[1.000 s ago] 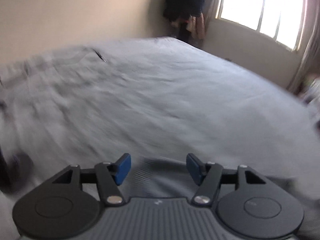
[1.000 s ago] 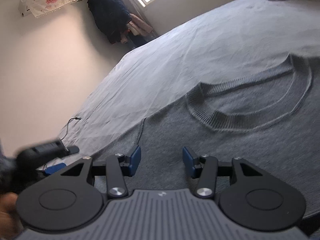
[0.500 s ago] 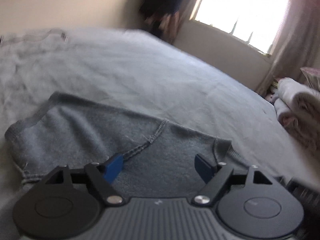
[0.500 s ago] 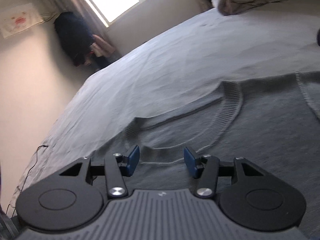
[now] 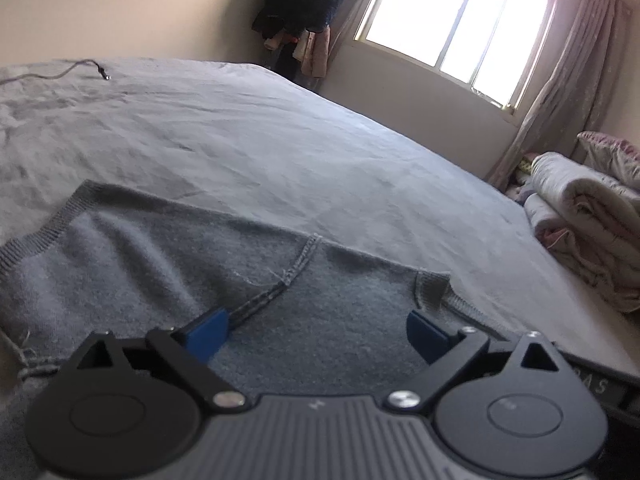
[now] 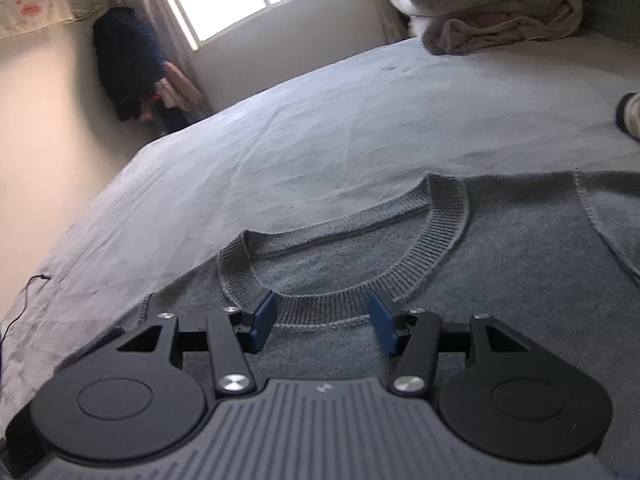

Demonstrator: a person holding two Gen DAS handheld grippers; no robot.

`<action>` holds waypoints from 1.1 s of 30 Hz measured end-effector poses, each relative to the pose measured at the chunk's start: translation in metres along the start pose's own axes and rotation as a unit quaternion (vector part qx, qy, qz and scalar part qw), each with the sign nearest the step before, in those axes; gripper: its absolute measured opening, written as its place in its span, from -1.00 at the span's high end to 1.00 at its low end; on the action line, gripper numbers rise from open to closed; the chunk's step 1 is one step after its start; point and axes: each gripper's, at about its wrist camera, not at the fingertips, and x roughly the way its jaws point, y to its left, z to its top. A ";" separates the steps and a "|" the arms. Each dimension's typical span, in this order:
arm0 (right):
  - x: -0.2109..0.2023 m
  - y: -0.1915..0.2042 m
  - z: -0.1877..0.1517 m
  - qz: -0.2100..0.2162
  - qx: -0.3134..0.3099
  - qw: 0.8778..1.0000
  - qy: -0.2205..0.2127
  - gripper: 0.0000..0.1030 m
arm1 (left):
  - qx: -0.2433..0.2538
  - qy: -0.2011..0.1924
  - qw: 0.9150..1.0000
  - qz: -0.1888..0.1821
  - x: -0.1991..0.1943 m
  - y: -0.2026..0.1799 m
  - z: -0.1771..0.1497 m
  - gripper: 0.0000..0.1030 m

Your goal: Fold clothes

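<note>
Blown-out window (image 5: pixel 460 20) backlights the dim room; fisheye edges curve, slightly soft

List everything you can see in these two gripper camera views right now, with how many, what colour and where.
sweater: one, grey knit, spread flat on the bed, ribbed collar toward the window
bed sheet: one, pale grey, covers the whole bed
folded bedding: one bundle, beige and pink, at the bed's far edge by the window
cable: one, dark, lying on the sheet at the side near the wall
hanging clothes: a cluster, dark blue with pink, in the room's corner
window: one, bright, with pale curtains
wall item: one, white with red print, high on the wall; cannot tell what
left gripper: one, black with blue pads, wide open over the sweater's shoulder seam, jaws just been opening
right gripper: one, black with blue pads, open at the collar
</note>
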 end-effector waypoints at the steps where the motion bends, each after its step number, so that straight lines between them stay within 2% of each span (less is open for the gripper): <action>1: -0.003 -0.001 0.001 -0.014 0.002 1.000 -0.004 -0.09 | -0.003 0.000 1.000 -0.002 0.000 0.001 0.000 -0.87; 4: -0.013 -0.003 0.006 -0.055 -0.009 0.998 -0.014 -0.09 | -0.001 0.001 1.000 -0.001 0.000 0.000 -0.001 -0.88; 10: -0.048 -0.022 0.020 -0.093 -0.055 0.994 -0.033 -0.09 | 0.001 0.000 1.000 0.001 0.000 -0.001 -0.002 -0.90; 14: -0.066 -0.047 0.021 -0.128 -0.078 0.988 -0.031 -0.09 | 0.004 0.000 1.000 0.003 0.000 -0.003 -0.003 -0.91; 21: -0.088 -0.108 0.016 -0.199 -0.068 0.978 -0.014 -0.09 | 0.007 0.000 1.000 0.003 0.000 -0.004 -0.003 -0.93; 24: -0.092 -0.130 0.008 -0.207 -0.043 0.977 -0.001 -0.06 | 0.008 0.000 1.000 0.003 0.000 -0.004 -0.003 -0.94; 26: -0.094 -0.142 0.002 -0.206 -0.024 0.978 0.007 0.03 | 0.008 0.000 1.000 0.003 0.000 -0.004 -0.003 -0.94; 33: -0.116 -0.151 0.005 -0.237 -0.047 0.970 -0.002 0.04 | 0.012 0.000 1.000 0.006 0.000 -0.005 -0.004 -0.95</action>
